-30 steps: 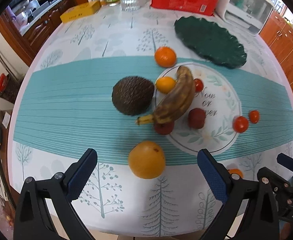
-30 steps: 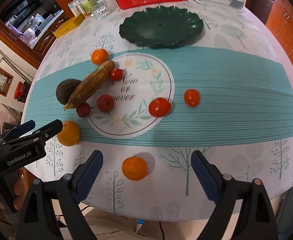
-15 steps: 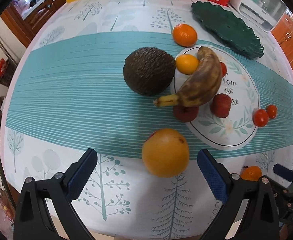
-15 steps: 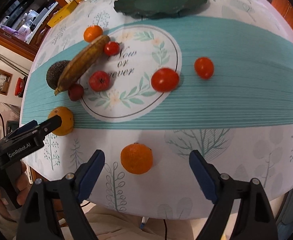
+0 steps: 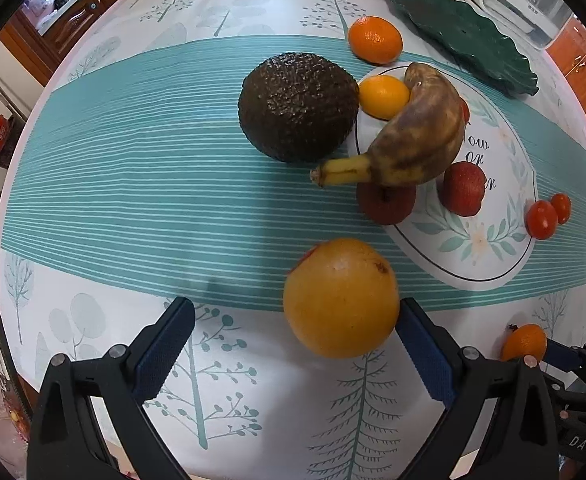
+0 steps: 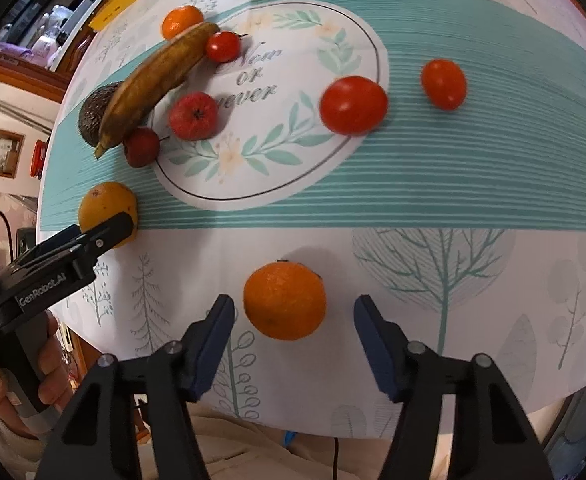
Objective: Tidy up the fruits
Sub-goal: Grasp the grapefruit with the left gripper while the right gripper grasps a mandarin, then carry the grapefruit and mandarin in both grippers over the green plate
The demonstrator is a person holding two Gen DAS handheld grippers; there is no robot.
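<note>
Fruit lies scattered over a round table [image 5: 93,184] with a teal-striped cloth, and each hand-held gripper hangs above one piece near the table's near edge. The left gripper [image 5: 293,344] points steeply down with its blue pads spread wide; a large yellow-orange citrus [image 5: 341,298] sits between them, pushed toward the right-hand pad, which is touching or just beside it, while the left-hand pad stands well clear, so nothing is gripped. Ahead of this gripper lie a dark, rough-skinned avocado [image 5: 298,106] and a browned banana [image 5: 413,136] just beside it, with a small yellow citrus [image 5: 383,96] at the banana's far end and two red fruits [image 5: 463,194] at its near side. Farther ahead and to the right sits a dark green scalloped plate [image 5: 465,36], with nothing on it in what shows. The right gripper [image 6: 293,344] is about half open and its jaws are closing; a small orange mandarin [image 6: 285,300] sits between the pads, with a gap showing on both sides, not yet pinched. Ahead of it and slightly right are two red tomatoes [image 6: 353,105], apart from each other. To its left, a hand [image 6: 21,392] holds the left gripper's handle.
</note>
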